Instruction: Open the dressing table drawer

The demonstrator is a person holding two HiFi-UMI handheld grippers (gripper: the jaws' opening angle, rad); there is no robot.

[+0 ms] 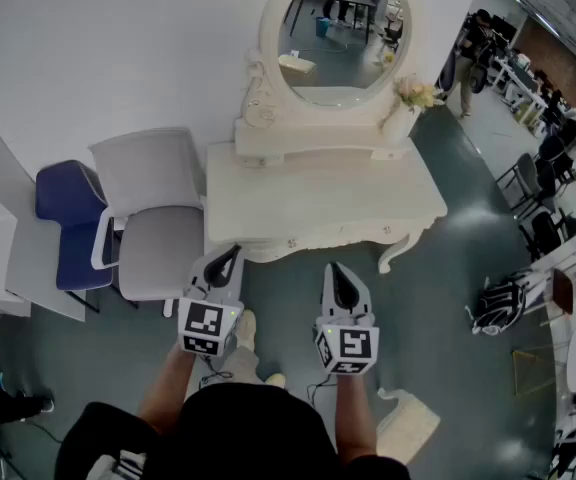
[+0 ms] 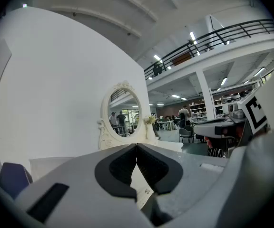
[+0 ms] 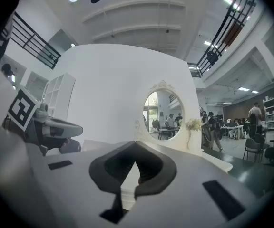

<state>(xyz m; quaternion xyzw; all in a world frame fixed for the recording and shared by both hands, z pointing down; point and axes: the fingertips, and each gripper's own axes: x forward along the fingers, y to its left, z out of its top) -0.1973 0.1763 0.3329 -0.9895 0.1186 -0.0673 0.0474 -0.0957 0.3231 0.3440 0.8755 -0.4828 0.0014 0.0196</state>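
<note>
1. White wall backs the dressing table and its oval mirror; a grey chair stands beside it, on the left of the head view.
2. Its drawer sits shut under the tabletop's front edge, with two small knobs.
3. We hold the left gripper and right gripper near that front, both with jaws pressed together and empty.
4. We judge this the approach: next, one gripper must part its jaws, close on a knob, and pull straight back.
</note>
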